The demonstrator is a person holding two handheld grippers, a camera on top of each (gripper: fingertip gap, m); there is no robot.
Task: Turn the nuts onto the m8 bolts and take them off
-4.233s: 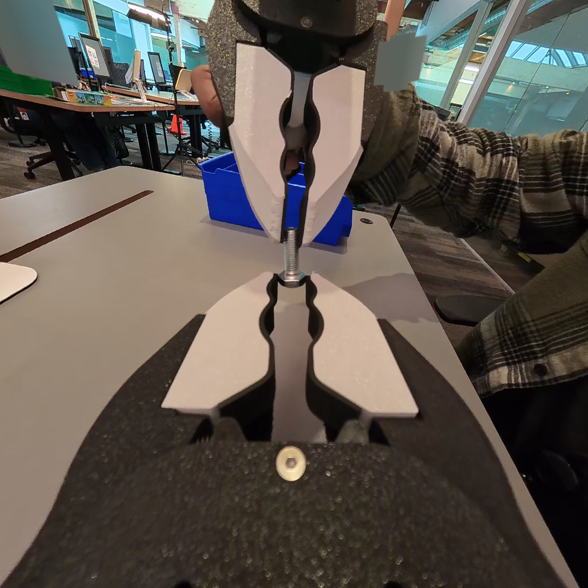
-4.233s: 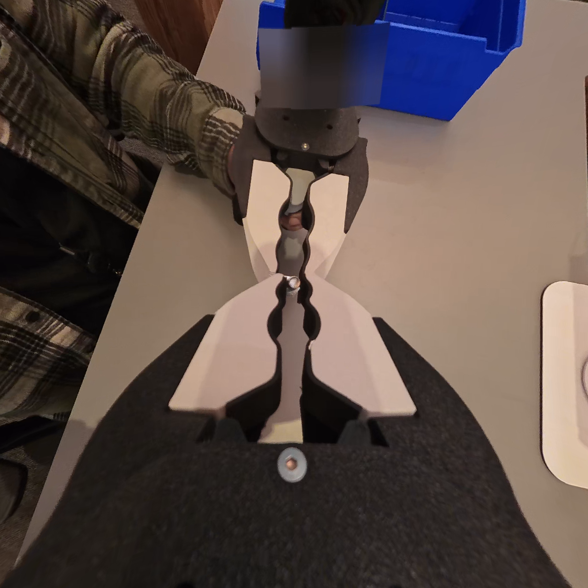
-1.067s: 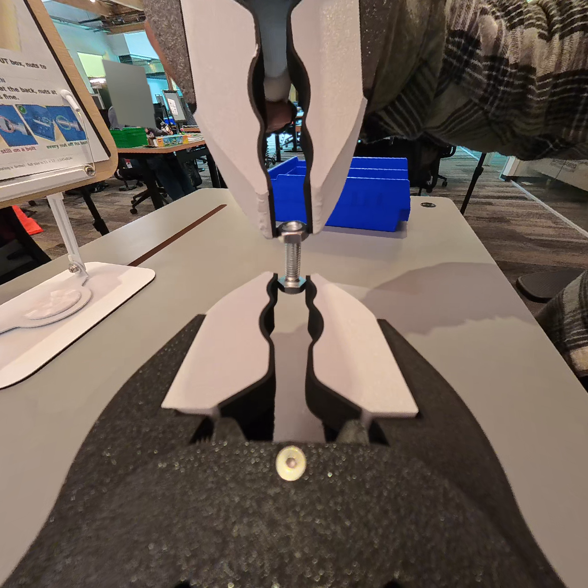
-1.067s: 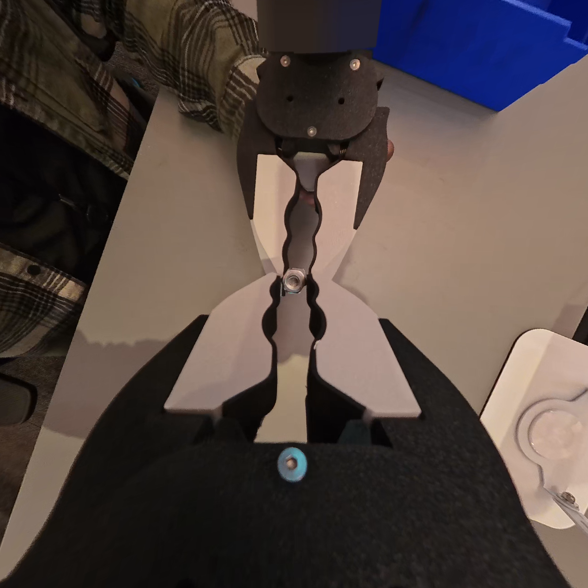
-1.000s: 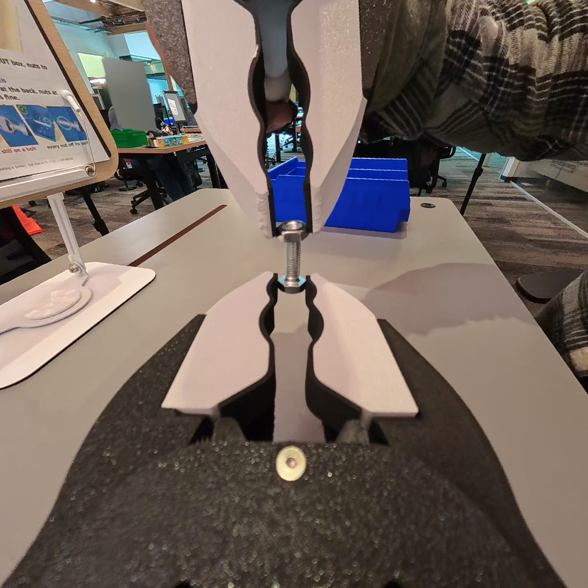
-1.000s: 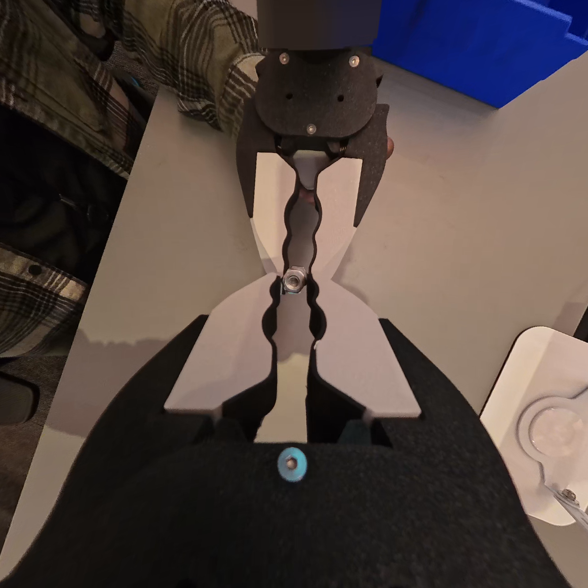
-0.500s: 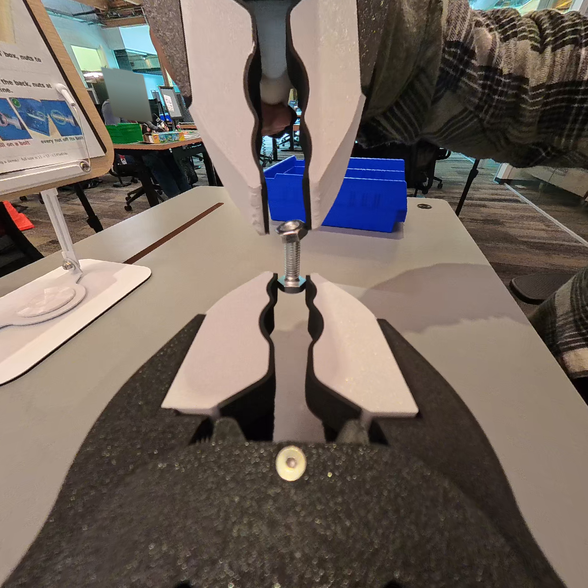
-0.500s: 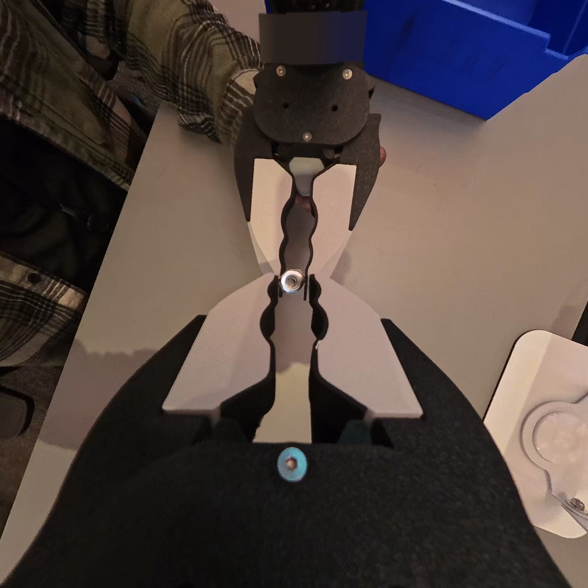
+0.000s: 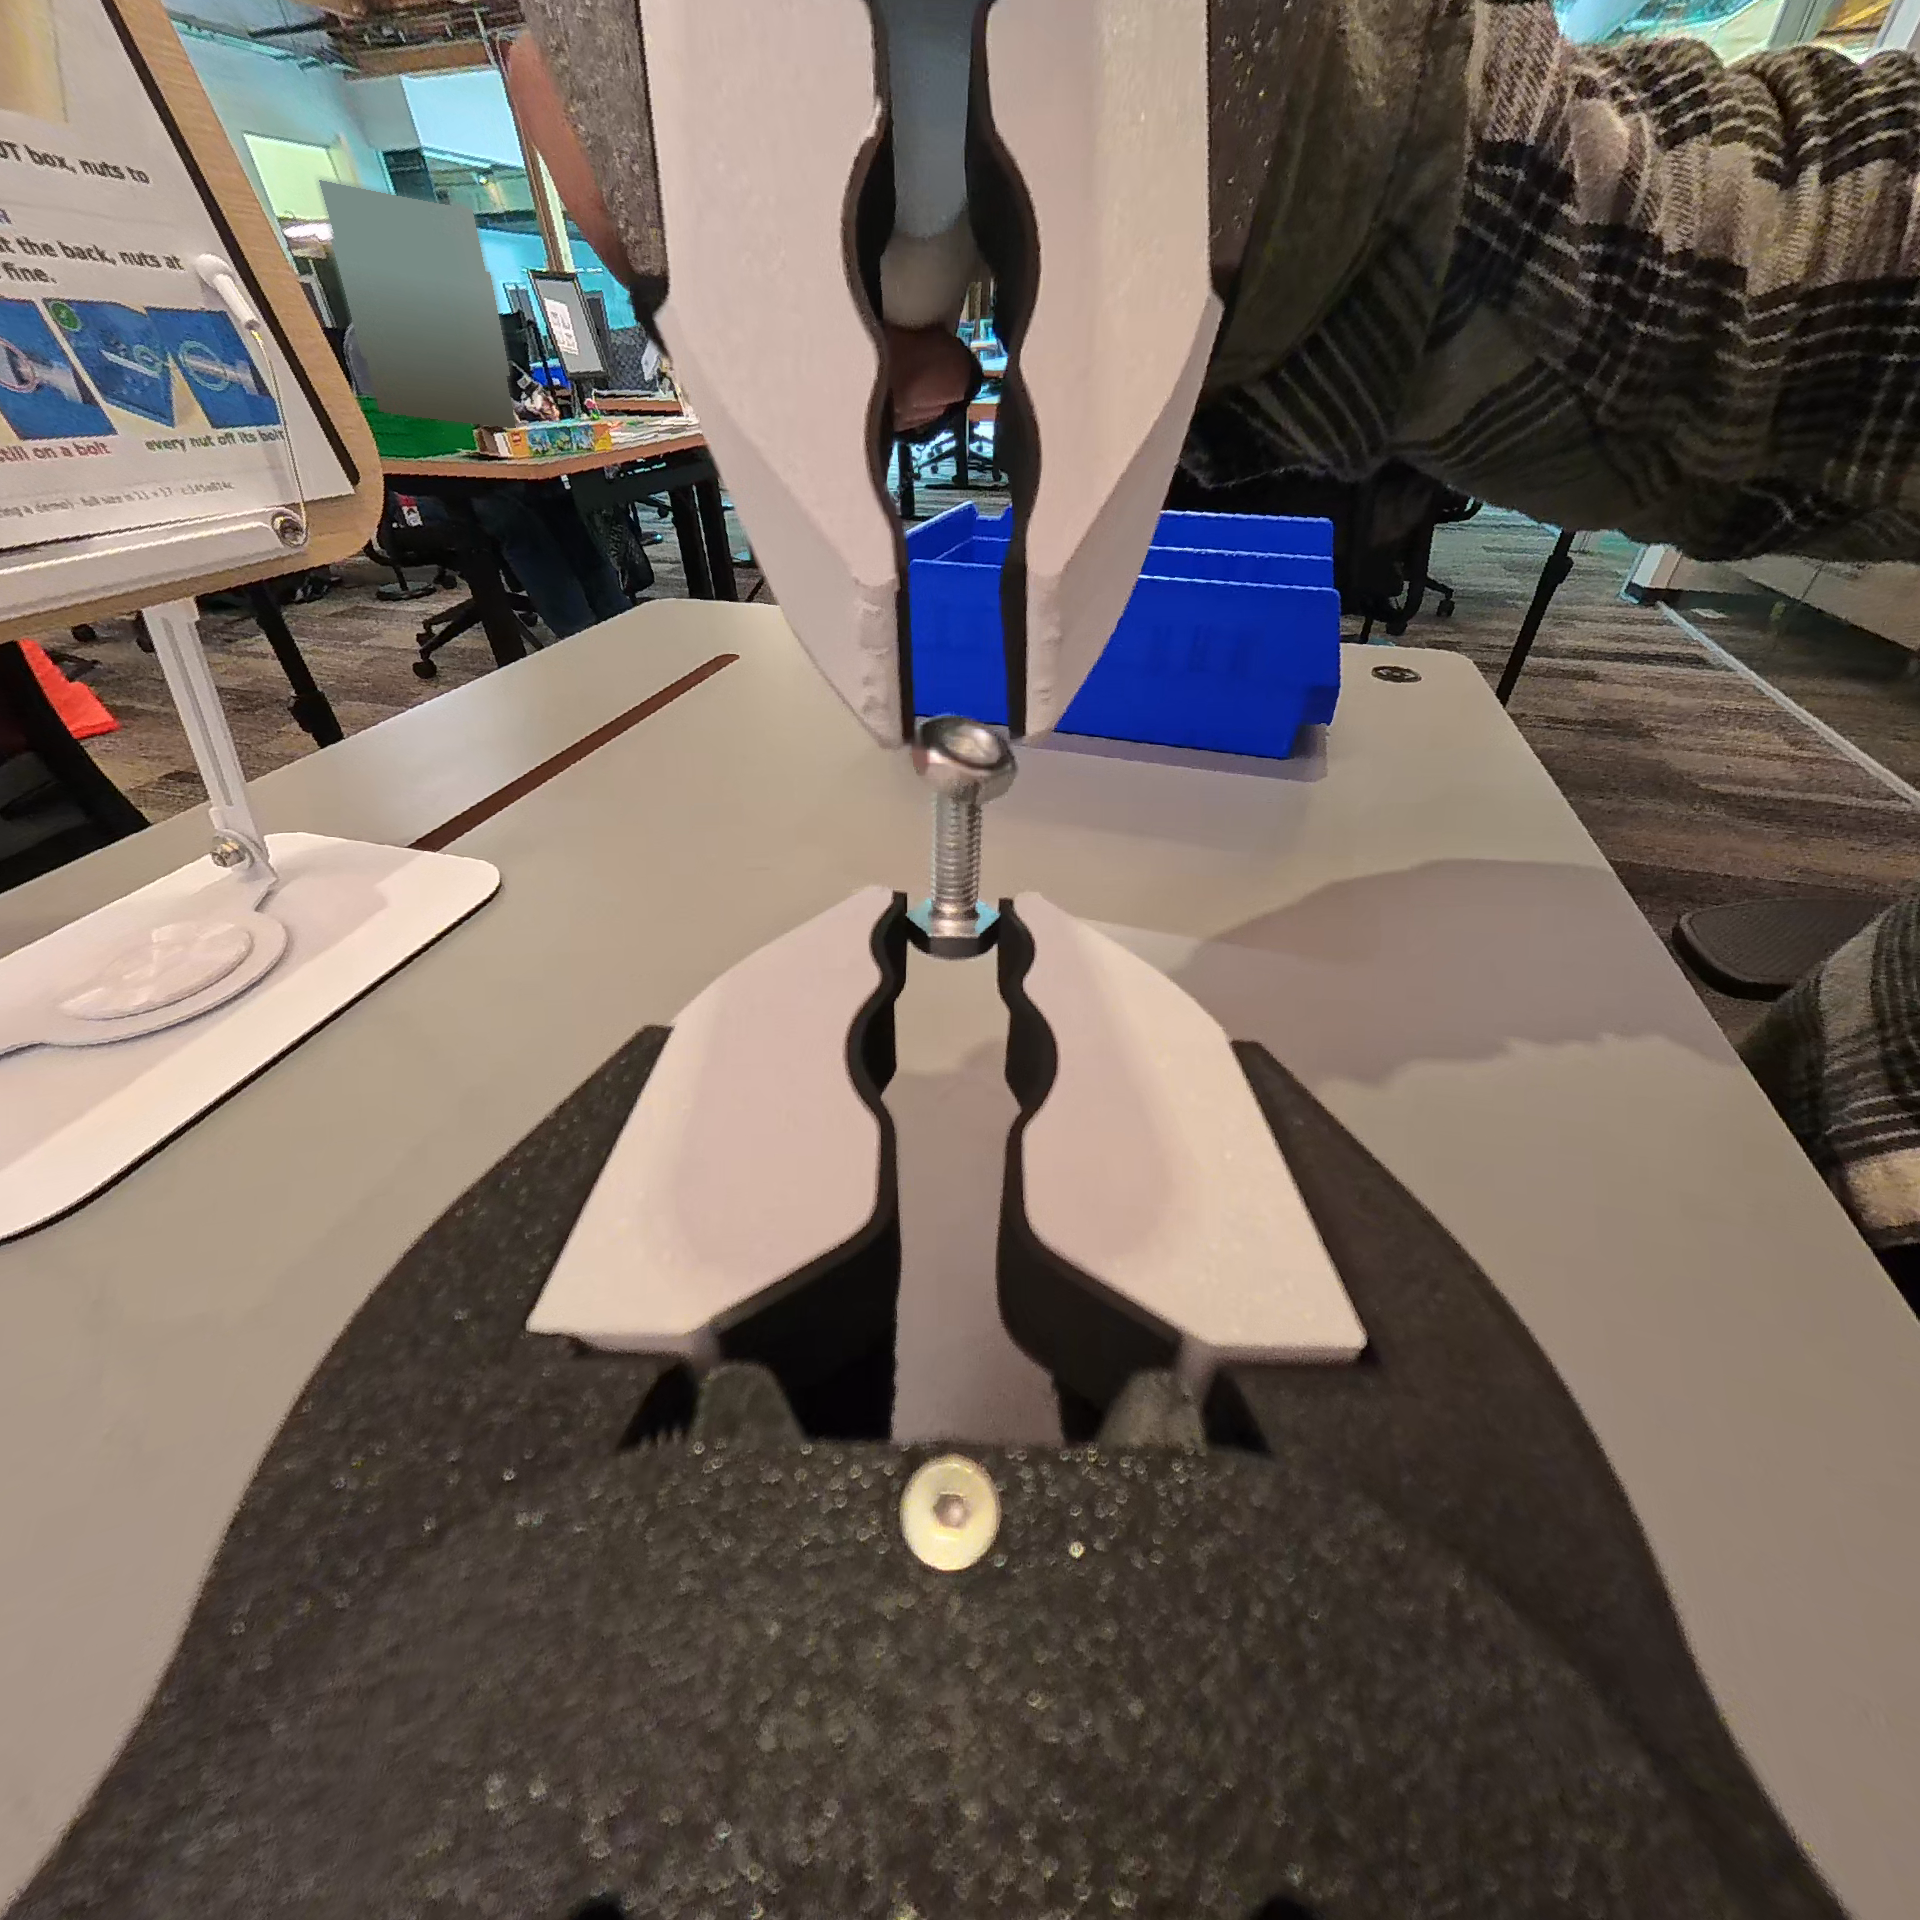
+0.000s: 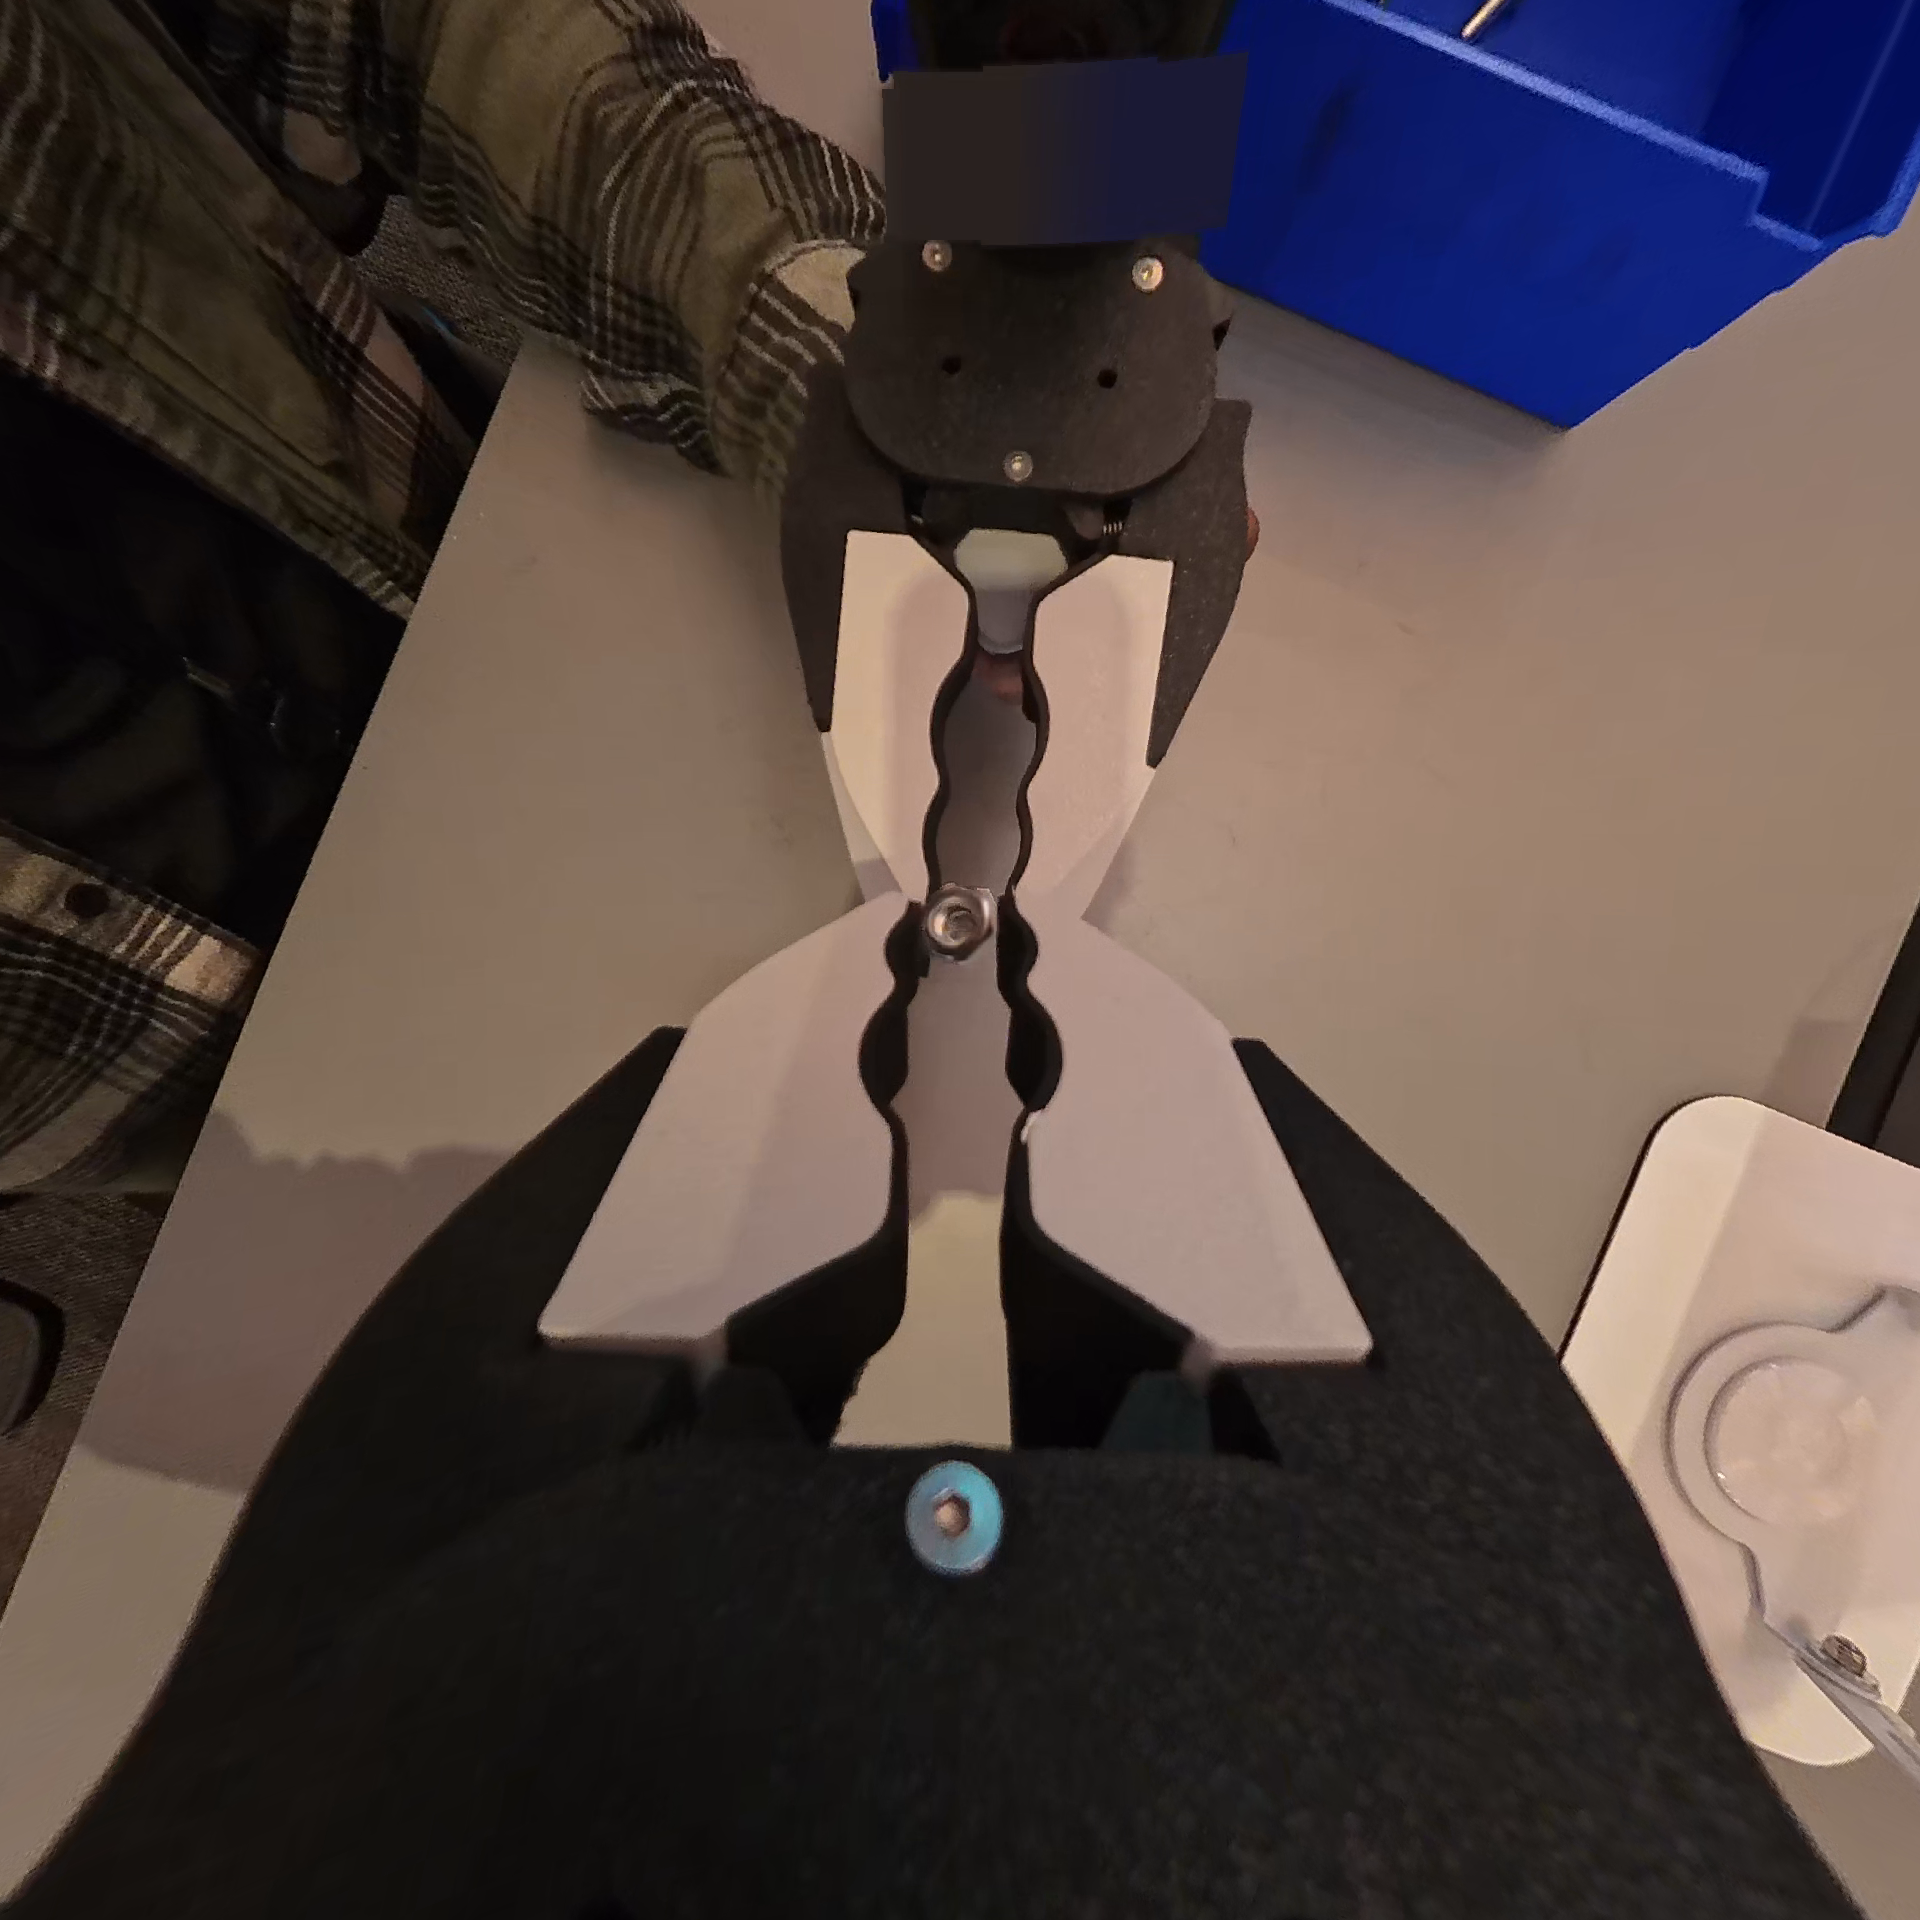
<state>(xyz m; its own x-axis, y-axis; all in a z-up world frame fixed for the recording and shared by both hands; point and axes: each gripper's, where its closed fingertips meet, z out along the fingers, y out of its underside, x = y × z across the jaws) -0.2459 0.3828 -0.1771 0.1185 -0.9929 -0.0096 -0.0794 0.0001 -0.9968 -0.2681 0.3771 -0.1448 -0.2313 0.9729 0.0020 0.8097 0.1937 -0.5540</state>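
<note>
Two handheld grippers meet over a grey table (image 9: 1351, 1039), working one silver bolt (image 9: 956, 842) that stands upright in the air between them. The left gripper (image 9: 952, 928) is clamped on a hex nut (image 9: 952, 928) threaded at the bolt's lower end, its white fingers (image 9: 790, 1039) pressing on the nut from both sides. The right gripper (image 9: 962, 727) comes down from above with its tips at the bolt's hexagonal head (image 9: 964, 750), but the head pokes out just below them and looks tilted, so it cannot be told whether they grip it or stand slightly apart. The step appears to be turning the nut along the thread, most of which is still bare. The next move likely calls for a firm, square hold on the head before twisting. Behind sits a blue plastic bin (image 9: 1195, 644), to the left a white stand (image 9: 208, 997) holding an instruction sheet, and beyond lies an open office with desks and chairs.
</note>
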